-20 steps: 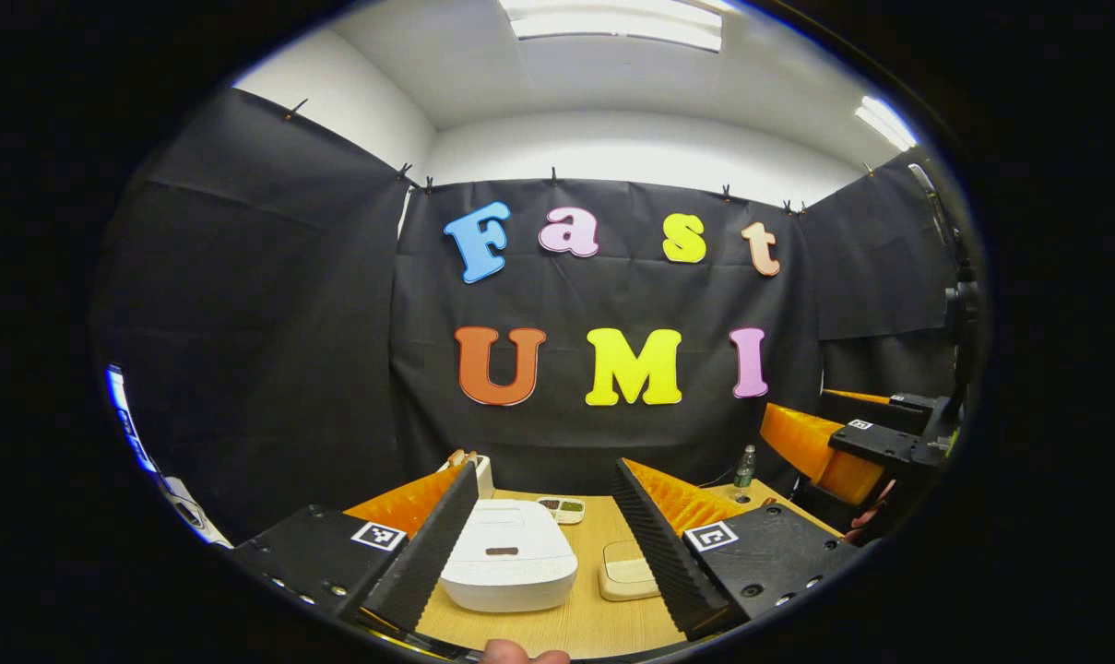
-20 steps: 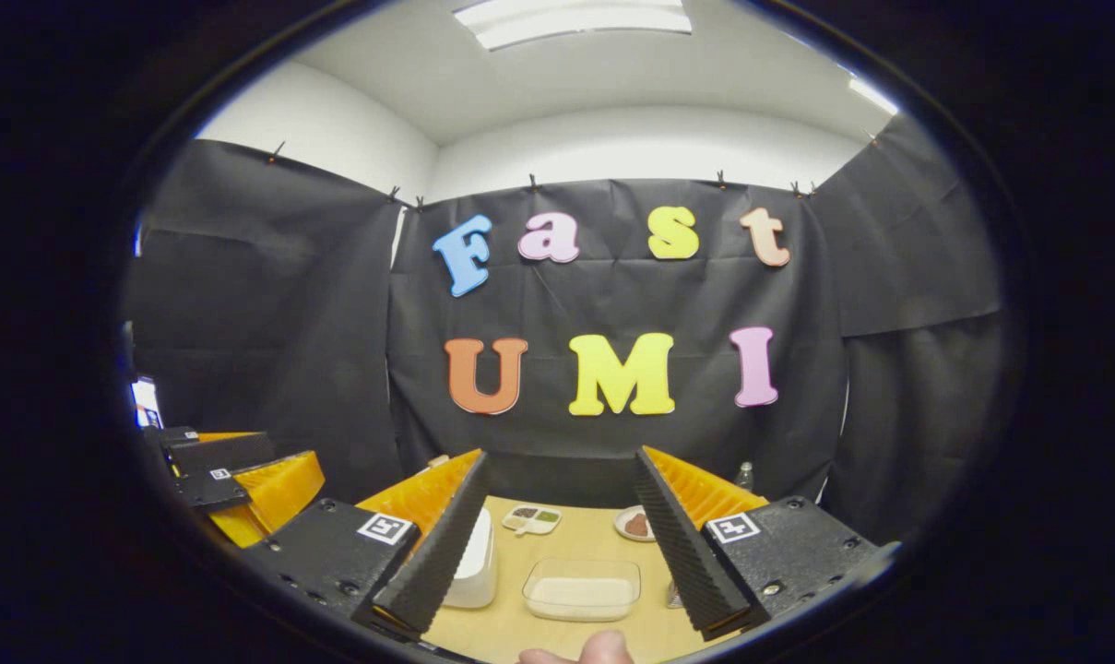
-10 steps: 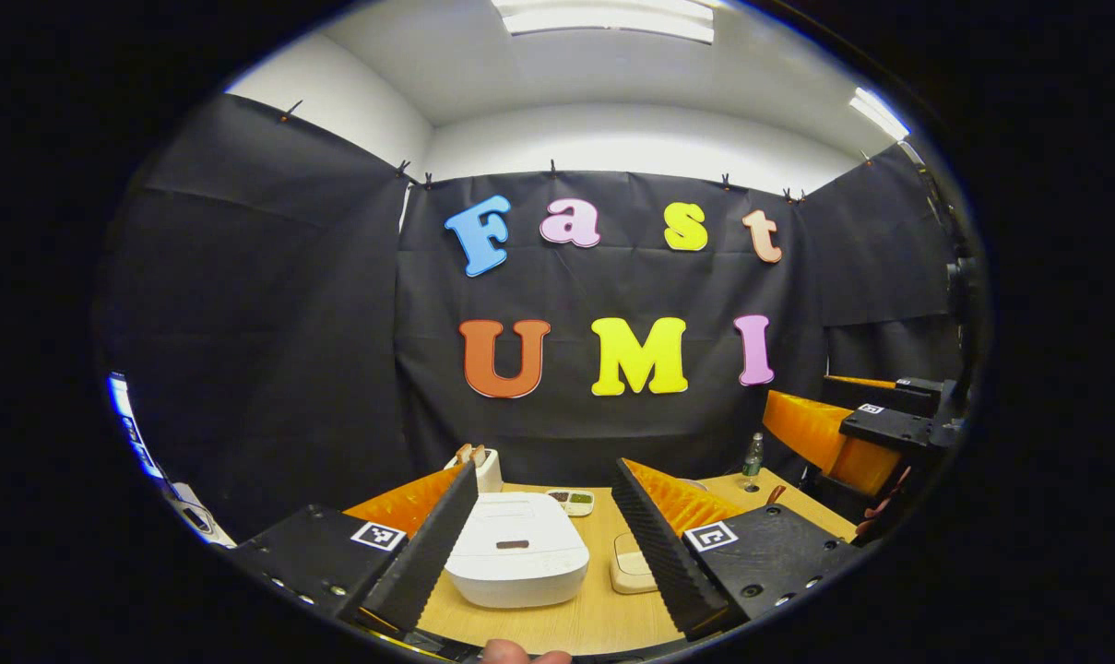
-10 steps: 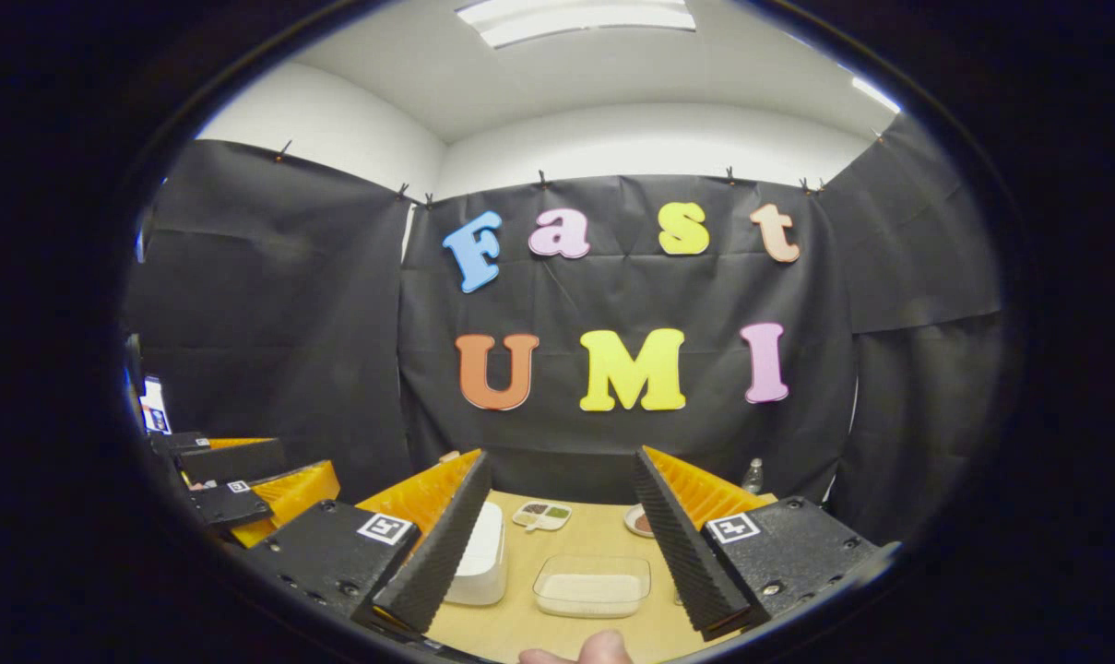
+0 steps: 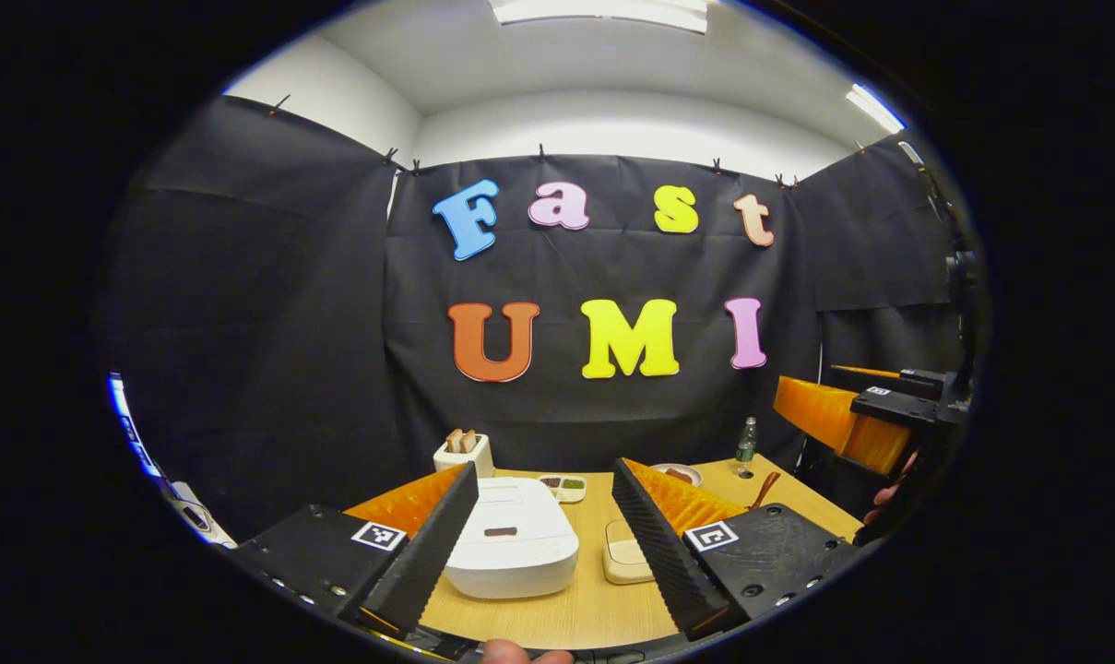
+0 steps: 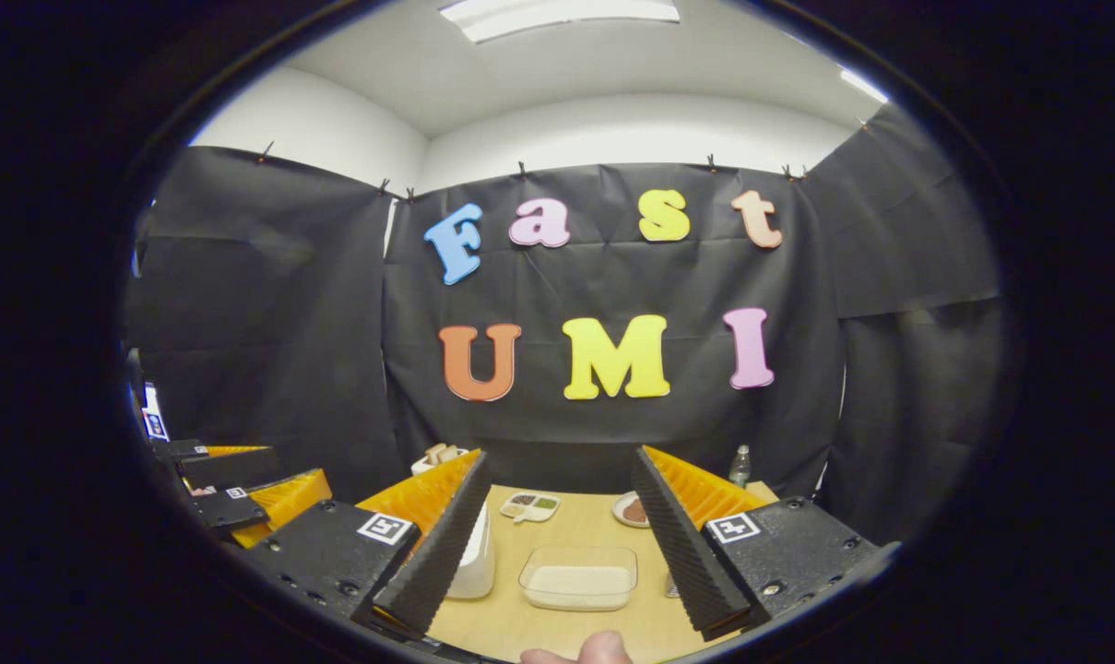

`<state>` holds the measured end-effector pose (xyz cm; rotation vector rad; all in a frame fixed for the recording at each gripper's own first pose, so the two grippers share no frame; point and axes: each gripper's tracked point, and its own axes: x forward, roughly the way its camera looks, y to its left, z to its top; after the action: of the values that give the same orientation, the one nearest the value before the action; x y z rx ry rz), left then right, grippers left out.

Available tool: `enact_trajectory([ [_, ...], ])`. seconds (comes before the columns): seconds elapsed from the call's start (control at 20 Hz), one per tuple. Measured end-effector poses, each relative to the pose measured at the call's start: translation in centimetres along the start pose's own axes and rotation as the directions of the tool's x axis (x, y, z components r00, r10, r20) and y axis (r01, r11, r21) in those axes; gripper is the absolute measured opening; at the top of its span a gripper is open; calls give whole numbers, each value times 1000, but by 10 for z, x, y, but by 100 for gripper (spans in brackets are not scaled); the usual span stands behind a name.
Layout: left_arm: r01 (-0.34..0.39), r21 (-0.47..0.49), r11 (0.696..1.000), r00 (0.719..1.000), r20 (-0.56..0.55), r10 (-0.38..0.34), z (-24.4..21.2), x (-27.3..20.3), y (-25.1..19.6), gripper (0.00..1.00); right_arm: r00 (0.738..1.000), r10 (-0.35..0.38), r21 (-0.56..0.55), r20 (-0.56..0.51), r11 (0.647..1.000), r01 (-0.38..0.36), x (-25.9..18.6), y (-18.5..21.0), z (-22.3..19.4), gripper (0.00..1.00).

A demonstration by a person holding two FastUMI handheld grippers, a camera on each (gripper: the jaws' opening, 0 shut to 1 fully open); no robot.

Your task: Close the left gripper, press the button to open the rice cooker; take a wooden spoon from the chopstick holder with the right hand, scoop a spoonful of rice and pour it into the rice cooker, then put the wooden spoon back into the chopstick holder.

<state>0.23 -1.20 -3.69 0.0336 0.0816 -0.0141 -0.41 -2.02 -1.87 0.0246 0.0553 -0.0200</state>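
The white rice cooker [image 5: 511, 546] stands on the wooden table [image 5: 575, 613] with its lid down and a dark button [image 5: 500, 531] on top. My left gripper [image 5: 544, 470] hovers open above and in front of it, nothing between its fingers. Behind the cooker, a white chopstick holder [image 5: 463, 455] carries wooden spoon handles [image 5: 460, 439]. My right gripper [image 6: 561, 456] is open and held over a clear container of rice [image 6: 578, 578]. Its left finger hides most of the rice cooker [image 6: 477, 558]. The chopstick holder [image 6: 437, 456] peeks out at the back left.
A divided dish [image 5: 563, 485], a plate of brown food [image 5: 678, 475] and a small bottle [image 5: 746, 446] stand at the table's back. The right gripper [image 5: 866, 420] hangs at the far right with a hand [image 5: 889, 493] under it. The left gripper [image 6: 243, 484] sits at the left edge.
Both views have tipped downward, so more of the table shows and the chopstick holder has come into sight. Both grippers stay open and empty.
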Motion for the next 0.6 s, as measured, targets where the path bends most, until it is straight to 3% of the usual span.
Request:
enact_trajectory([
  [0.6,-30,-15,999,1000,-4,30,2,22,-7,95,998,-51,29,21,998,50,20,-58,-5,100],
])
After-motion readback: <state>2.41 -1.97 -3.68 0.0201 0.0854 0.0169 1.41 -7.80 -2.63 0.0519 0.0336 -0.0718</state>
